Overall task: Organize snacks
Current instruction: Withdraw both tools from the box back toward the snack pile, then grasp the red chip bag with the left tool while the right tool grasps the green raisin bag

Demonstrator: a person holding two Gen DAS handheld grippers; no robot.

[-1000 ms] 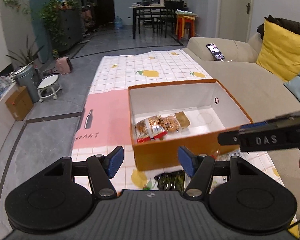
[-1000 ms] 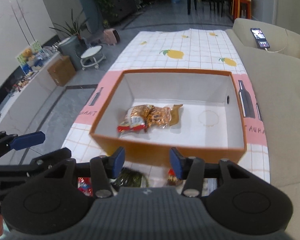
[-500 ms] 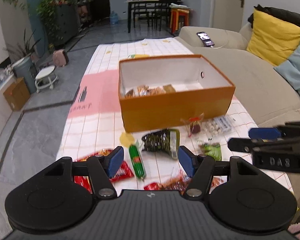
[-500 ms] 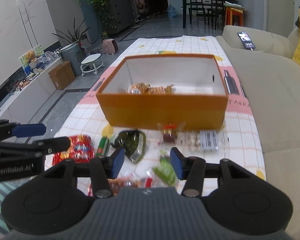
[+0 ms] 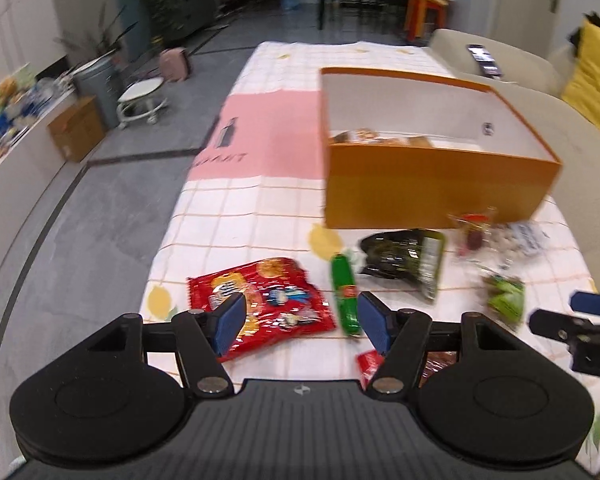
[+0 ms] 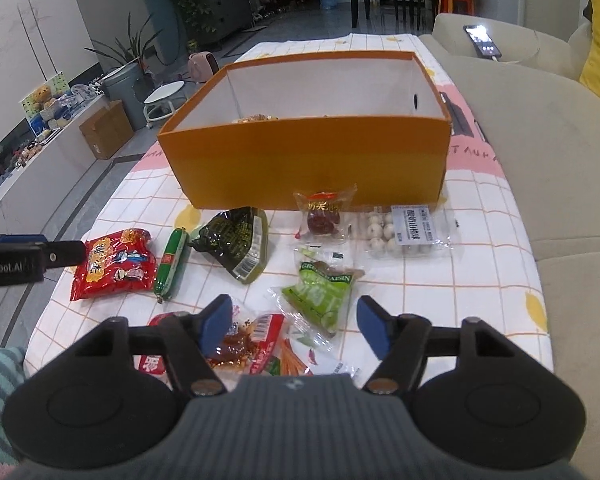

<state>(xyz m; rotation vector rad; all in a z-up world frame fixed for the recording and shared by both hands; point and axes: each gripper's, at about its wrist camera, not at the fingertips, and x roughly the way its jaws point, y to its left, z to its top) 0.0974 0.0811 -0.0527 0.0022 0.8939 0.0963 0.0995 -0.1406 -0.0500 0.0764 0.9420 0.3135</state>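
**Orange box partly filled, loose snacks spread in front of it**

The orange box (image 6: 308, 156) stands open on the tabletop (image 6: 480, 280), white inside, with a small round hole in its right wall. Only the tops of a few golden-brown snack packets (image 5: 364, 136) show over its near wall, lying toward the left end of the box floor; the rest of the floor is hidden or bare.

In front of the box lie the loose snacks. From left: a red bag (image 6: 114, 264), a green sausage stick (image 6: 172, 260) just beside it, a dark green pouch (image 6: 236, 242), a clear packet with a red date (image 6: 324, 216) touching the box's near wall, and a clear tray of pale balls (image 6: 400, 230). Nearer the camera are a light green raisin packet (image 6: 322, 292) and a red-and-clear packet (image 6: 252, 340).

The left tongs (image 5: 300, 320) are opening above the red bag and sausage stick, gripping nothing. The right tongs (image 6: 294, 326) are also opening, empty, hovering over the raisin packet and the red-and-clear packet.

The tabletop wears a white checked cloth with lemon prints and a pink band. A beige sofa (image 6: 540, 120) runs along the right, with a phone (image 6: 482, 42) on its arm and a yellow cushion (image 5: 596, 80). Grey tiled floor, a cardboard carton (image 6: 106, 130), a white stool (image 6: 164, 100), potted plants and a dining table lie beyond.
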